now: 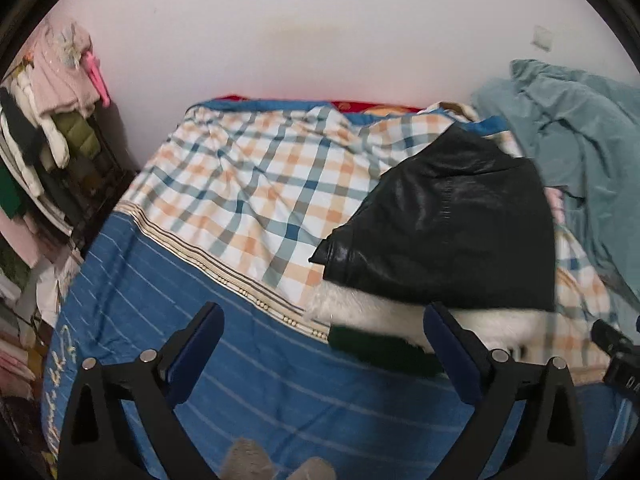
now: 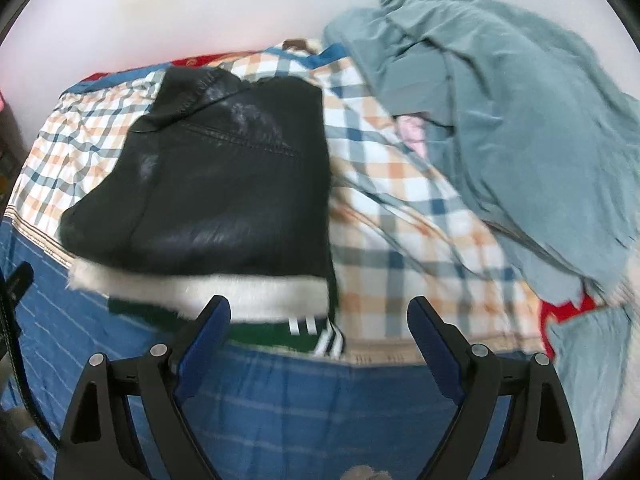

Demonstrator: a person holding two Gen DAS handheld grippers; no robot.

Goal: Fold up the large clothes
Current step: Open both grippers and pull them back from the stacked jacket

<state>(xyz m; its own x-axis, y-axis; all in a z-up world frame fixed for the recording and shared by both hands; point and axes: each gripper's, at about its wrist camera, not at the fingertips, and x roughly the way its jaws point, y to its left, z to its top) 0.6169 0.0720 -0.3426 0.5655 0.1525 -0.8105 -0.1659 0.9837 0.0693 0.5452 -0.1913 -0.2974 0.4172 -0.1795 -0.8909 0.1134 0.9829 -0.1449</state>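
A folded black leather jacket (image 1: 448, 232) (image 2: 212, 184) with a white fleece lining (image 2: 208, 292) lies on the bed, on top of a green garment with white stripes (image 2: 280, 334). My left gripper (image 1: 324, 320) hovers above the blue part of the bedcover, to the left of the jacket's near edge; its jaws stand wide open with nothing between them. My right gripper (image 2: 320, 320) hangs over the jacket's near right corner, also wide open and empty. The right gripper's tip shows at the left wrist view's right edge (image 1: 612, 344).
The bed is spread with a checked sheet (image 1: 256, 184) (image 2: 404, 232) and a blue striped cover (image 1: 224, 360) (image 2: 304, 396). A crumpled teal blanket (image 1: 580, 136) (image 2: 520, 128) lies at the right. Stacked clothes on shelves (image 1: 44, 120) stand left of the bed. A white wall is behind.
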